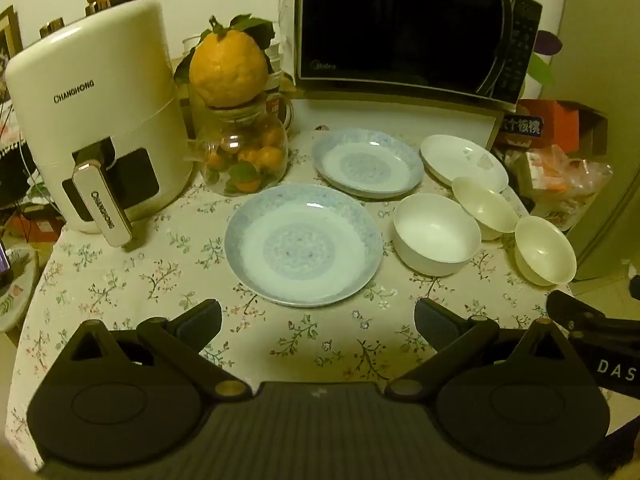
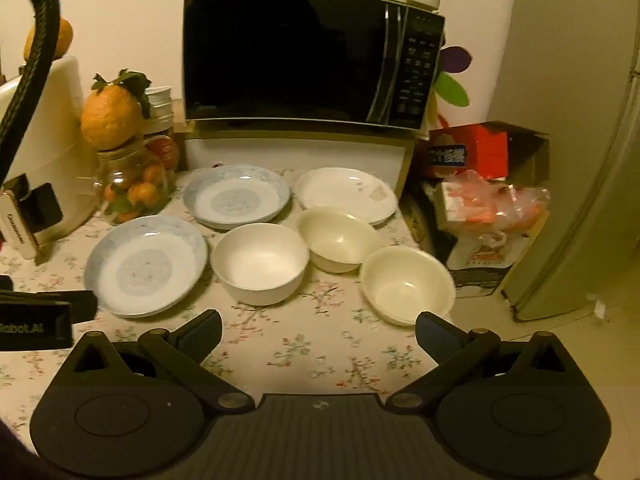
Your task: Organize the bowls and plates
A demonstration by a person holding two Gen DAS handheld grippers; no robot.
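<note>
- Near blue-patterned round ceramic plate (image 1: 302, 245): we logged it flat on the floral tablecloth (image 1: 120, 280), just ahead of our left gripper (image 1: 318, 320).
- Far blue-patterned round ceramic plate (image 1: 367, 164): it lay behind the near one, apart from it, in front of the black microwave oven (image 1: 412, 28).
- White round ceramic plate with a faint motif (image 1: 463, 162): it lay to the right of the far blue plate, near the table's edge.
- White deep ceramic bowl (image 1: 436, 234): it stood upright just beside the near blue plate.
- Two cream shallow bowls (image 2: 338, 238) (image 2: 408, 284): the farther one touched or overlapped the white plate's rim; the nearer one sat just ahead of our right gripper (image 2: 318, 326).
- Left gripper: we held its jaws spread fully wide over bare cloth, with nothing between them.
- Right gripper: jaws likewise spread wide and empty.
- White air fryer (image 1: 96, 120) and a clear glass jar of small oranges (image 1: 246, 156), topped by a large orange citrus fruit (image 1: 228, 68): these stood at the left rear.
</note>
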